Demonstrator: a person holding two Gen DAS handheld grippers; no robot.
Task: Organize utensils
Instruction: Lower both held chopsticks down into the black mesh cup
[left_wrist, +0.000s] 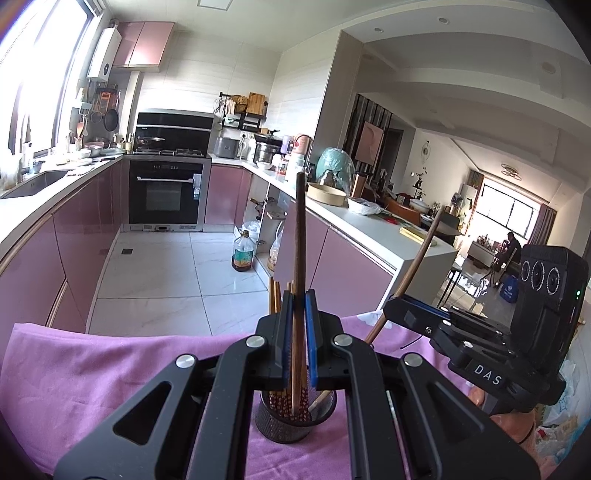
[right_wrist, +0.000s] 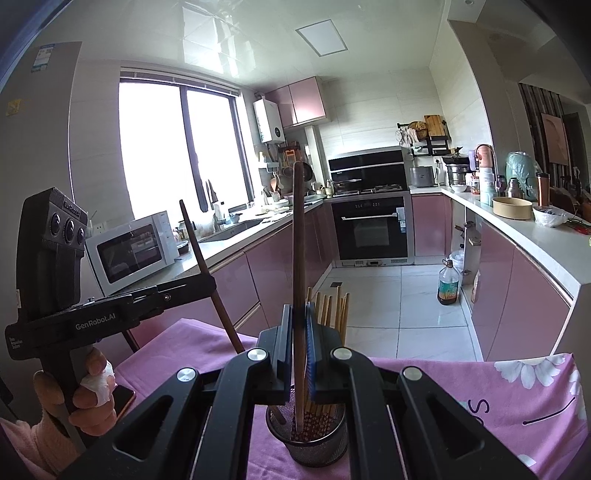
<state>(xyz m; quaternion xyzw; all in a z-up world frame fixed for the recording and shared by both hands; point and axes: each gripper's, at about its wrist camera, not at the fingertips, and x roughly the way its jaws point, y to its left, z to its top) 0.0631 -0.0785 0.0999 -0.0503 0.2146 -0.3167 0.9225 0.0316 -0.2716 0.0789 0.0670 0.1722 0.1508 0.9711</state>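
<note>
A black mesh cup (left_wrist: 284, 424) (right_wrist: 314, 443) stands on the purple cloth (left_wrist: 110, 369) and holds several pale wooden chopsticks (left_wrist: 274, 299) (right_wrist: 332, 310). My left gripper (left_wrist: 298, 301) (right_wrist: 211, 283) is shut on a dark brown chopstick (left_wrist: 300, 229) (right_wrist: 195, 243). The stick stands nearly upright with its lower end in the cup. My right gripper (right_wrist: 297, 314) (left_wrist: 389, 306) is shut on a second dark brown chopstick (right_wrist: 298, 240) (left_wrist: 417, 266), whose lower end also reaches into the cup. A person's hand (right_wrist: 92, 387) with a bandaged finger grips the left tool's handle.
The clothed table ends at a drop to the tiled kitchen floor (left_wrist: 166, 266). Pink cabinets and white counters (left_wrist: 369, 221) line both sides. An oil bottle (left_wrist: 242, 253) (right_wrist: 448, 284) stands on the floor and a microwave (right_wrist: 133, 247) sits on the left counter. A phone (right_wrist: 123, 398) lies by the hand.
</note>
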